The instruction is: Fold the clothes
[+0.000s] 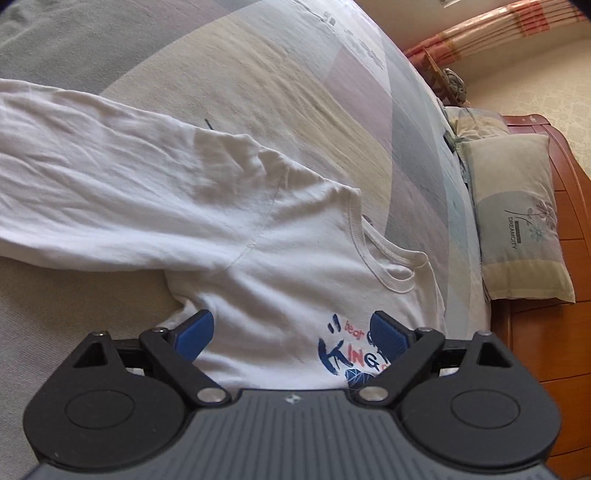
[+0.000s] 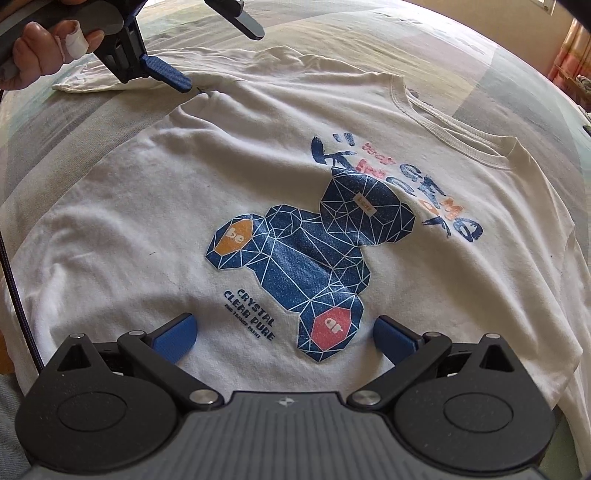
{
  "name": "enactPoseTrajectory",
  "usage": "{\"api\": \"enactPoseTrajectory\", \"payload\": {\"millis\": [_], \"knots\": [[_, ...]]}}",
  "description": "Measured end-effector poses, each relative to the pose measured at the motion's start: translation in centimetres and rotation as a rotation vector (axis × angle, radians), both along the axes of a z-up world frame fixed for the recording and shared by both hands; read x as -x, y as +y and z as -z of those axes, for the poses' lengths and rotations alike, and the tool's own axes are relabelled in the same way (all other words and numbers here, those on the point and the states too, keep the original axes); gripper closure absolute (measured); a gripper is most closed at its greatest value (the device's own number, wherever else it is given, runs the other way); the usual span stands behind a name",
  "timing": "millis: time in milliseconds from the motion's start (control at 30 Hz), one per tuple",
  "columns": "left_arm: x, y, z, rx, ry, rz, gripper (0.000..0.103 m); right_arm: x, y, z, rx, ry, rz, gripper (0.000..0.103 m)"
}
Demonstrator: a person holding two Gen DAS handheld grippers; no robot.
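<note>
A white long-sleeved shirt point(image 2: 155, 206) lies flat, front up, on the bed, with a blue geometric bear print point(image 2: 306, 266) on its chest. In the left wrist view its sleeve point(image 1: 96, 192) stretches out to the left and the ribbed neckline point(image 1: 373, 254) sits right of centre. My left gripper point(image 1: 293, 332) hangs open above the shoulder and armpit area with nothing between its blue fingers. From the right wrist view that left gripper point(image 2: 214, 51), held by a hand point(image 2: 40, 51), hovers near the sleeve seam. My right gripper point(image 2: 284, 339) stands open over the shirt's lower chest and holds nothing.
The bedspread point(image 1: 258, 92) has pale grey, beige and pink patches. Pillows point(image 1: 517, 221) lean on a wooden headboard point(image 1: 546, 350) at the right. A striped curtain point(image 1: 509, 26) hangs at the far right. A dark cable point(image 2: 14, 295) runs down the left edge.
</note>
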State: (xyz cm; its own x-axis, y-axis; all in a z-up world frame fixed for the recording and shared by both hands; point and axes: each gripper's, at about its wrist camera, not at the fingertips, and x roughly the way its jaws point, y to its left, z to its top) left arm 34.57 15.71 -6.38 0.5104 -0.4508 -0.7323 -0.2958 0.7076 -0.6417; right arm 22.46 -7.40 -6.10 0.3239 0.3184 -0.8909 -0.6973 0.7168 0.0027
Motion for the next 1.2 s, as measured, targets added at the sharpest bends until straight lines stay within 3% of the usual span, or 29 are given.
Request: {"api": "enactPoseTrajectory", "payload": {"millis": [100, 133, 267, 433, 533, 633, 800, 900, 1100, 1200], "knots": [[0.0, -0.5, 1.5, -0.108, 0.048, -0.011, 0.013, 0.3, -0.1, 0.1, -0.005, -0.016, 0.011, 0.0], [0.5, -0.1, 1.8, -0.135, 0.062, -0.039, 0.018, 0.3, -0.2, 0.1, -0.006, -0.018, 0.012, 0.0], [1.8, 1.1, 0.8, -0.154, 0.083, -0.089, 0.019, 0.1, -0.2, 0.0, 0.005, -0.007, 0.001, 0.0], [0.7, 0.6, -1.4, -0.139, -0.027, -0.028, 0.016, -0.6, 0.1, -0.2, 0.046, 0.031, -0.001, 0.0], [-0.1, -0.1, -0.8, -0.137, -0.03, 0.012, 0.016, -2.1, 0.3, -1.1, 0.064, 0.108, -0.01, 0.0], [0.4, -0.1, 1.3, -0.131, 0.012, 0.015, 0.016, -4.1, -0.5, -3.0, 0.007, 0.147, -0.013, 0.0], [1.8, 0.3, 2.3, -0.092, -0.02, 0.001, 0.013, -10.5, -1.3, -6.2, -0.079, 0.138, -0.048, 0.006], [1.8, 0.4, 2.4, -0.084, -0.03, 0.014, 0.011, -16.0, -0.9, -7.0, -0.12, 0.13, -0.089, 0.016], [2.0, 0.1, 2.5, -0.084, -0.065, 0.04, 0.005, -27.8, 1.4, -5.7, -0.202, 0.165, -0.157, 0.04], [1.9, 0.0, 2.5, -0.082, -0.074, 0.052, 0.003, -33.2, 2.5, -3.9, -0.253, 0.267, -0.165, 0.046]]}}
